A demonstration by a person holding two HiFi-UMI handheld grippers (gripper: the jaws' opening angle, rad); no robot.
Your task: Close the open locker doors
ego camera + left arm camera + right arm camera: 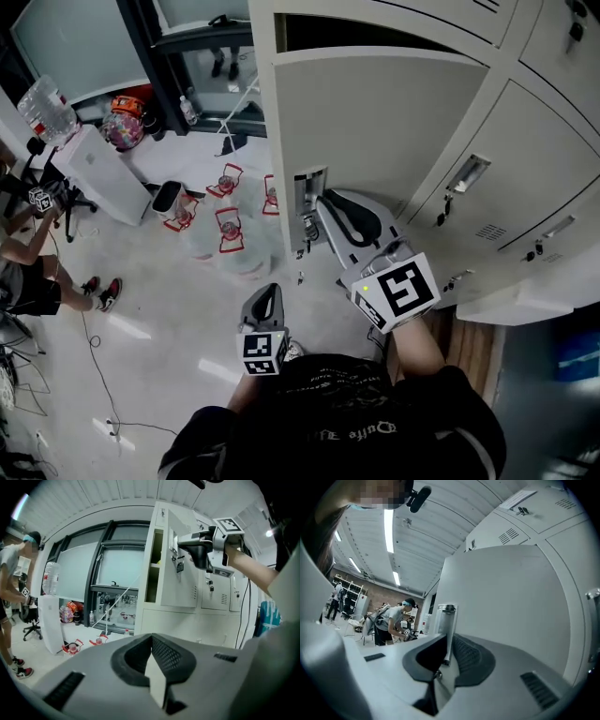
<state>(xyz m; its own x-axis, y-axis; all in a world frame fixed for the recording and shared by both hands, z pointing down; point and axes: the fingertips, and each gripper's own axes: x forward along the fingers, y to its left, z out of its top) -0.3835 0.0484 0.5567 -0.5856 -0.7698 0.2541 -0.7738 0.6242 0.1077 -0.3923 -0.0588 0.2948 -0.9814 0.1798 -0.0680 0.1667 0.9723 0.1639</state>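
A beige locker door (375,131) stands swung out from the locker bank, with its latch plate (309,202) on the free edge. My right gripper (326,202) is at that edge. In the right gripper view the jaws are nearly together around the edge strip (446,620), and the door's broad face (511,602) fills the right. The left gripper view shows the same door (180,559) with the right gripper (197,545) on it. My left gripper (267,295) hangs lower and to the left, away from the lockers. Its jaws (151,639) meet with nothing between them.
Closed locker doors (506,169) run along the right, and a pale panel (525,298) juts out low on the right. Several red-handled water jugs (230,230) and a white box (103,173) stand on the floor. A person (28,272) is at the left, and cables (103,375) trail nearby.
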